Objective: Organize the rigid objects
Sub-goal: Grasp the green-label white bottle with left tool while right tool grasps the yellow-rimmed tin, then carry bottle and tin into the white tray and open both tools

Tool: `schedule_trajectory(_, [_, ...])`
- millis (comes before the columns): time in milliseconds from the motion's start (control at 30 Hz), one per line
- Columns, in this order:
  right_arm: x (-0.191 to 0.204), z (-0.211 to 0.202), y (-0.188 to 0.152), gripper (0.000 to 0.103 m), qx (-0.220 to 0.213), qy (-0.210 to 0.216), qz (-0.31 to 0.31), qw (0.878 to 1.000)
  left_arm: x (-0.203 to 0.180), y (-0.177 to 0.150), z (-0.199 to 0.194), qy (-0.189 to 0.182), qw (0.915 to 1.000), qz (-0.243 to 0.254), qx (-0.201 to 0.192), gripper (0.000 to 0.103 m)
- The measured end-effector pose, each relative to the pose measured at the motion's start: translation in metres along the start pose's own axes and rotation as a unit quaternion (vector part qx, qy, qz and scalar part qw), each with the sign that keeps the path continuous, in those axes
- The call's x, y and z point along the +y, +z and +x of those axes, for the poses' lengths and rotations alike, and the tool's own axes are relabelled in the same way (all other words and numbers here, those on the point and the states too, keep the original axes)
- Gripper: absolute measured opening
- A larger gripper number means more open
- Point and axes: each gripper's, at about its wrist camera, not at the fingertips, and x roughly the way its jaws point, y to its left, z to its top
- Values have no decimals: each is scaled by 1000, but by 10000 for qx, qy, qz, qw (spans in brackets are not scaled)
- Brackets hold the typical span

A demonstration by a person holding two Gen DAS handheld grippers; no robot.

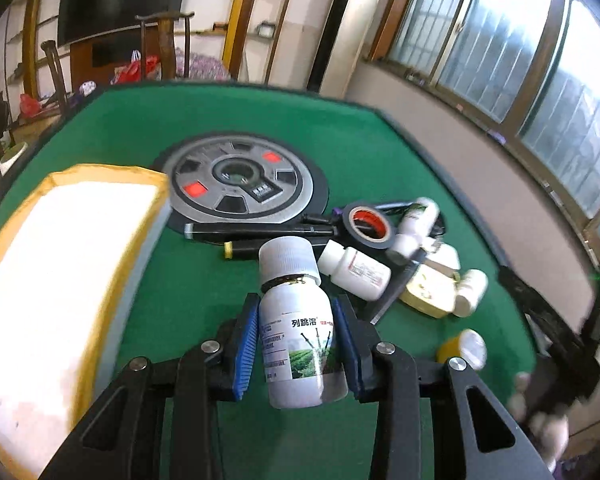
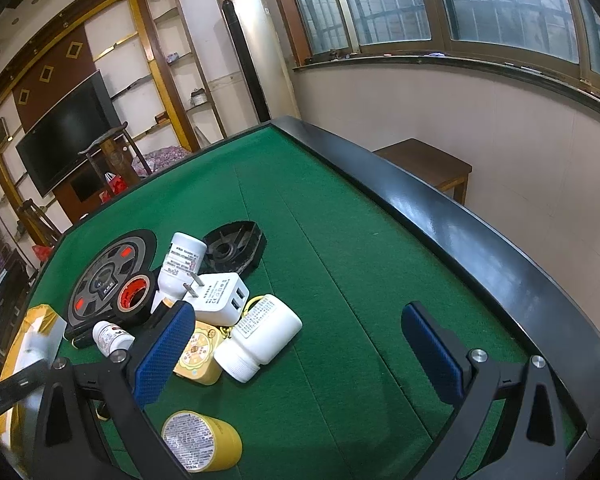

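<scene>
Two grippers in my hands, both over the green table (image 2: 340,240). My left gripper (image 1: 296,340) pinches a white bottle (image 1: 296,332) w/ a white cap and printed label; the blue pads (image 1: 246,348) press its sides, and it sits upright, tilted a bit, off the felt. My right gripper (image 2: 300,356) is spread wide, nothing between its pads, hanging over bare felt near the black right edge of the table.

Rest of the stuff is piled mid-table: black tape roll (image 2: 138,294) w/ red core, touching a round grey disc (image 2: 108,276) set in the table's centre. A white charger (image 2: 220,298) lies on the pile, prongs up-left, beside a small bottle (image 2: 182,262). A fat white bottle (image 2: 260,336) lies on its side just right of a yellow box (image 2: 198,356). A yellow can (image 2: 202,440) lies apart, toward the near edge. A black round part (image 2: 234,252) sits behind the pile. A pen (image 1: 256,230) lies by the disc.

A yellow-rimmed bin (image 1: 60,260) w/ white inside sits at the table's left edge, just left of my held bottle.
</scene>
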Motion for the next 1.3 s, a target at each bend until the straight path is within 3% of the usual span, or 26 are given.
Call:
schedule_trajectory(100, [4, -3, 0, 103, 69, 371, -156, 9992, 14, -9, -26, -92, 9998, -115, -96, 38])
schedule_trajectory(267, [26, -22, -15, 103, 704, 1132, -945, 9866, 45, -22, -60, -44, 9991, -263, -319, 38])
schedule_trajectory(367, [49, -28, -32, 101, 842, 1088, -1667, 9764, 64, -28, -72, -24, 9983, -438, -393, 39])
schedule_trajectory(500, [73, -16, -51, 72, 1183, 879, -2209, 9641, 88, -34, -83, 97, 9965, -666, -491, 39])
schedule_trajectory(633, [77, -2, -52, 57, 1435, 781, -2213, 9614, 116, -39, -97, 252, 9938, -917, -580, 39])
schedule_trajectory(667, [77, 1, -52, 41, 1490, 774, -2172, 9616, 122, -40, -100, 271, 9932, -964, -601, 39])
schedule_trajectory(900, [74, -11, -44, 39, 1716, 997, -1876, 9620, 157, -36, -111, 259, 9903, -1235, -590, 39])
schedule_trajectory(1033, [105, -38, -19, 39, 1548, 1650, -1772, 9578, 167, -13, -107, 241, 9915, -1165, -527, 39])
schedule_trajectory(1133, [150, -55, -1, 39, 1540, 2333, -1877, 9416, 174, 11, -97, 160, 9925, -1105, -491, 39])
schedule_trajectory(1233, [210, -45, 6, 39, 1841, 2936, -1913, 9183, 186, 37, -73, 112, 9920, -1193, -404, 39])
schedule_trajectory(1300, [251, -36, 3, 39, 1959, 3030, -2026, 9104, 201, 49, -54, -84, 9898, -1402, -256, 39])
